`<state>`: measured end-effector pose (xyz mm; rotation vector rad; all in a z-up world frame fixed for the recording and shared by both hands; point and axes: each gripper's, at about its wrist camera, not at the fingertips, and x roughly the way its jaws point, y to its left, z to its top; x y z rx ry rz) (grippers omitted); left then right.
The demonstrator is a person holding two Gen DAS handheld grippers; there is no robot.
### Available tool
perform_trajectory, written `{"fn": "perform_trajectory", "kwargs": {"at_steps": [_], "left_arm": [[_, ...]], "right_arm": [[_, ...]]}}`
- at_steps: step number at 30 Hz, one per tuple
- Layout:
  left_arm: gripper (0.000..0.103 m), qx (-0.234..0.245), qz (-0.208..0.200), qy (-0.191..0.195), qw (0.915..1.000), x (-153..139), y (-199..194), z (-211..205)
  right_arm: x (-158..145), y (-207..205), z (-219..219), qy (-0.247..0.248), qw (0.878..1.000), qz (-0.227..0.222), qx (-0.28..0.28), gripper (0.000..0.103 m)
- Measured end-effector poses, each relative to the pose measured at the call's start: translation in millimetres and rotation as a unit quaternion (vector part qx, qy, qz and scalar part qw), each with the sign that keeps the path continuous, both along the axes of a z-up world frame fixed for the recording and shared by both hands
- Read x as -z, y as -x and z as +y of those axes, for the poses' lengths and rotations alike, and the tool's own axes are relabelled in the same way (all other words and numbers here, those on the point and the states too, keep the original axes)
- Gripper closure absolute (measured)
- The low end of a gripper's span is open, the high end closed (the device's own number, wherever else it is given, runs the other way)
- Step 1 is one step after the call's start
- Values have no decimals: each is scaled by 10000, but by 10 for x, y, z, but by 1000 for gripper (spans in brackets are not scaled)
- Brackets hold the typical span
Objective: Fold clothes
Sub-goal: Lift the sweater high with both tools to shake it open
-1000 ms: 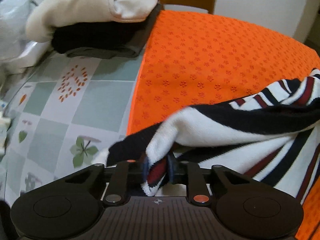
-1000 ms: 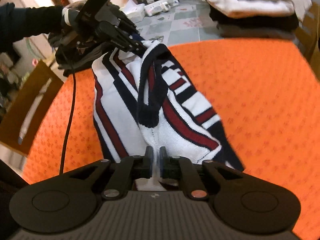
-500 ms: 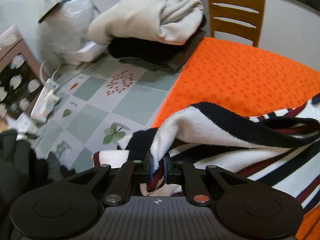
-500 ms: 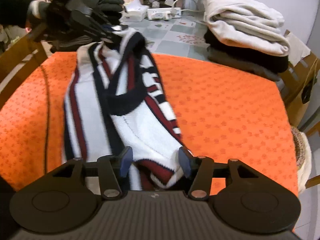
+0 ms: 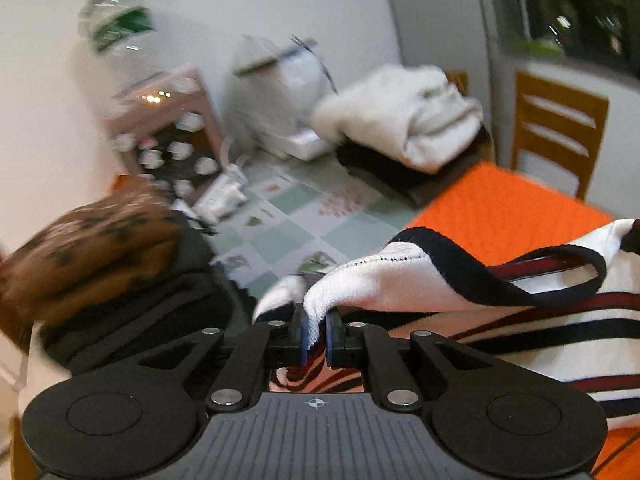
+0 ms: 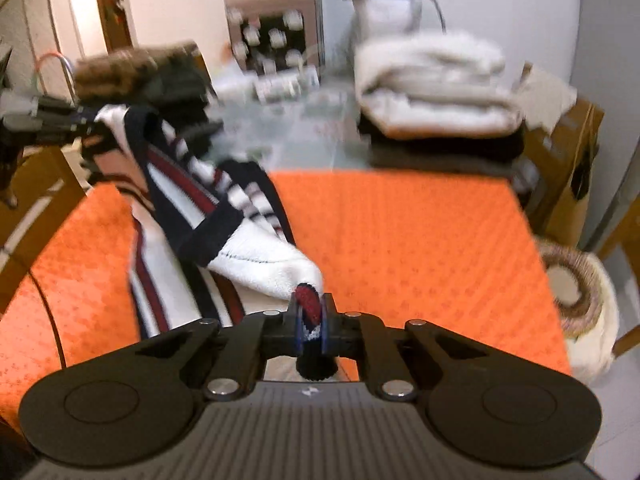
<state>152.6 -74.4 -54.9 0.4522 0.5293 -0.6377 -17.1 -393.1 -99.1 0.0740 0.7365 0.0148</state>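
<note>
A white sweater (image 5: 400, 280) with navy and red stripes lies across the orange mat (image 5: 500, 208), partly lifted off it. My left gripper (image 5: 316, 320) is shut on a white, navy-trimmed edge of it. The right wrist view shows that left gripper (image 6: 80, 128) holding the sweater (image 6: 256, 256) up at the far left. My right gripper (image 6: 310, 312) has its jaws closing on a red-and-navy striped fold at the near end, and the pads press on it. The cloth hangs stretched between both grippers above the mat (image 6: 400, 240).
A folded stack, cream on dark clothes (image 5: 404, 120), sits at the mat's far edge on a tiled tablecloth (image 5: 288, 208). A heap of brown and dark clothes (image 5: 100, 248) lies left. A wooden chair (image 5: 556, 128), a cardboard box (image 6: 568, 168) and a basket (image 6: 572, 288) stand at the right.
My left gripper has lifted its sweater edge up and swung it leftward. My right gripper opened, then shut on a striped fold at the near end and rose a little.
</note>
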Motion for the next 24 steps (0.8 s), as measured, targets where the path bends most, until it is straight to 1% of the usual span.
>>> {"fn": "perform_trajectory", "kwargs": {"at_steps": [3,6,12,15,18,24], "left_arm": [[93,-249,-201,345,9989,-246,387,266],[93,-318,-423,664,9964,-502,781,460],[93,-560,-707,1315,9872,-1055,1512,664],[93,-598,-931,1478,9828,-1293,1918,702],[93,-702,-1168,1621,9773,-1487,2409,740],[93,-989,-1672,1834,9636,-1801,3474,779]], "right_arm": [[-372,240,84,184,9993,-327,-31,94],[-748,477,166,367,9972,-651,-64,94],[-1485,937,199,411,9912,-1258,-17,94],[-1780,1204,222,581,9868,-1511,-64,94],[-2029,1519,218,688,9822,-1745,-114,94],[-2382,2355,187,707,9736,-2139,-371,94]]}}
